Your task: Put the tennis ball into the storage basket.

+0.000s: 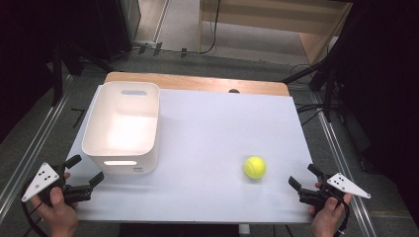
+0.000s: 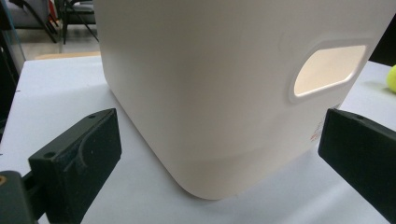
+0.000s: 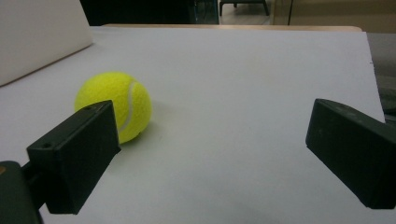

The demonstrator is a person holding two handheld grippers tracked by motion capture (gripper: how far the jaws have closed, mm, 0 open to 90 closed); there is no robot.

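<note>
One tennis ball [image 1: 254,167] is lying on the white table [image 1: 207,143], toward the near right, just ahead and to the left of the right gripper [image 1: 305,178]. In the right gripper view the ball [image 3: 114,105] is sitting partly behind the left-hand jaw, off the line between the two, and the jaws are standing wide apart with nothing between them. The left gripper [image 1: 88,170] is hovering at the near left corner, its jaws likewise spread and empty, pointing at the white bin [image 1: 123,129], whose rounded corner [image 2: 210,102] is looming close in the left gripper view.

Judging by its looks, the ball is probably light, with a felt cover that is likely giving the pads good purchase; it is springy rather than fragile, so a firm squeeze should be doing no harm. Being round, it is liable to roll away if nudged by one jaw first. The best hold is looking like one across its widest part, both pads meeting it level with the middle.

Part of the ball is being hidden by the jaw in the right gripper view, and a sliver of it [image 2: 392,78] is being cut off at the edge of the left gripper view. The small print low on the bin is too small to read.
</note>
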